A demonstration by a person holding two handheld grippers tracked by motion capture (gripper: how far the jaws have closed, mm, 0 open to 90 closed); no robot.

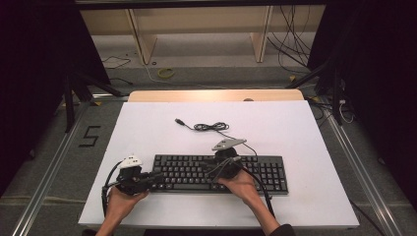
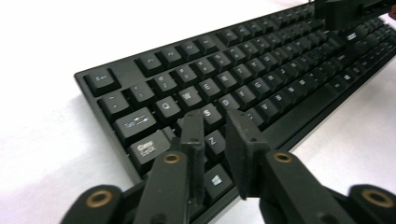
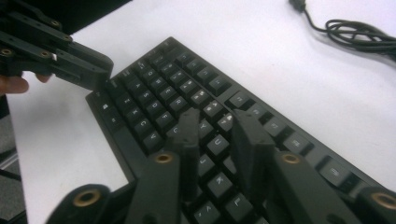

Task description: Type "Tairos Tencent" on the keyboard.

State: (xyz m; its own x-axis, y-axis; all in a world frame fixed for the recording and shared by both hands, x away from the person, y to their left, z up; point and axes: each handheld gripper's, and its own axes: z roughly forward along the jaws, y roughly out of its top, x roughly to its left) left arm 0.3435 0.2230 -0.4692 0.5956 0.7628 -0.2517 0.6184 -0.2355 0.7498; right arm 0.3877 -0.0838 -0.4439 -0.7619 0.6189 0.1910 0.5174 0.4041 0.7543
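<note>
Black plastic full-size keyboard lies across the white table, cable coiled behind. Left gripper and right gripper hover over the letter keys, jaws narrowed with a small gap, clamping nothing, probably poised as fingertips for pressing keys.

black jaws, brass rivets — dark sleeve

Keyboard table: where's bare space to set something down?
Free: the white tabletop left of the coiled cable, and the strip right of the keyboard. A narrow band runs along the near edge. Crowded: the keyboard's left end and middle, where the left gripper and right gripper hover.
</note>
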